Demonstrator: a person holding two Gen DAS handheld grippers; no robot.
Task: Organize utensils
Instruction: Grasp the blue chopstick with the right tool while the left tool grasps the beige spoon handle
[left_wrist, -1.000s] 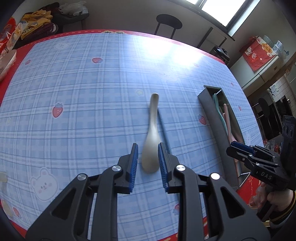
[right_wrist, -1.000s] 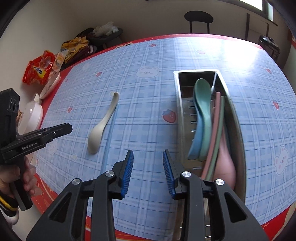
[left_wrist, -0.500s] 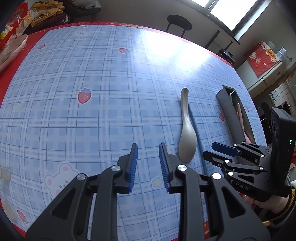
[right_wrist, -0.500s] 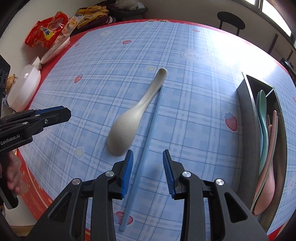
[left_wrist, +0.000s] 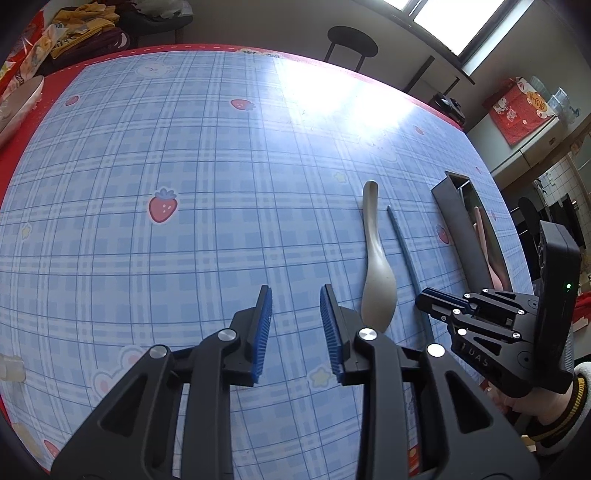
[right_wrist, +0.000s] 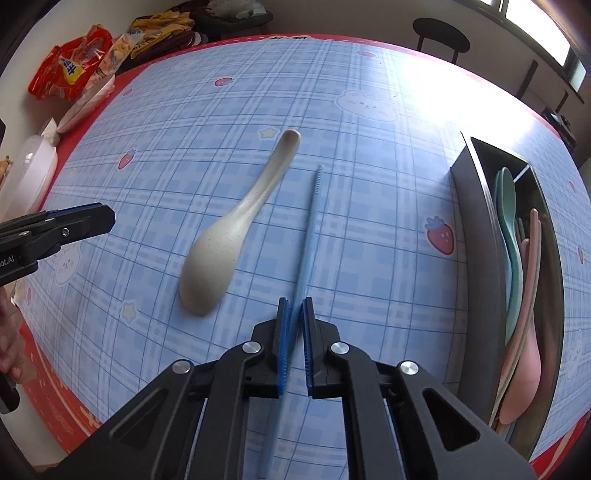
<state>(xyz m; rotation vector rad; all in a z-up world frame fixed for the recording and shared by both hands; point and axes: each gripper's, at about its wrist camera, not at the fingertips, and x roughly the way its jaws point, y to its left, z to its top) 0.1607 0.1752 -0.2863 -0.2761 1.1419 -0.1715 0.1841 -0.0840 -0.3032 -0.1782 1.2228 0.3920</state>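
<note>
A cream spoon lies bowl-down on the blue plaid tablecloth, and a thin blue chopstick lies just to its right. My right gripper points steeply down, its jaws closing with the chopstick's near part pinched between the blue pads. In the left wrist view the spoon and chopstick sit right of my left gripper. Its jaws are opening with only tablecloth between them. A dark metal utensil holder at the right holds a green spoon and a pink spoon.
Snack bags, a white bowl and a white lidded container crowd the table's far-left red border. A black stool stands beyond the far edge. A hand holds the right gripper near the front edge.
My right gripper swung left from the holder to the chopstick and closed on it. My left gripper drifted left off the spoon and its jaws widened a little.
</note>
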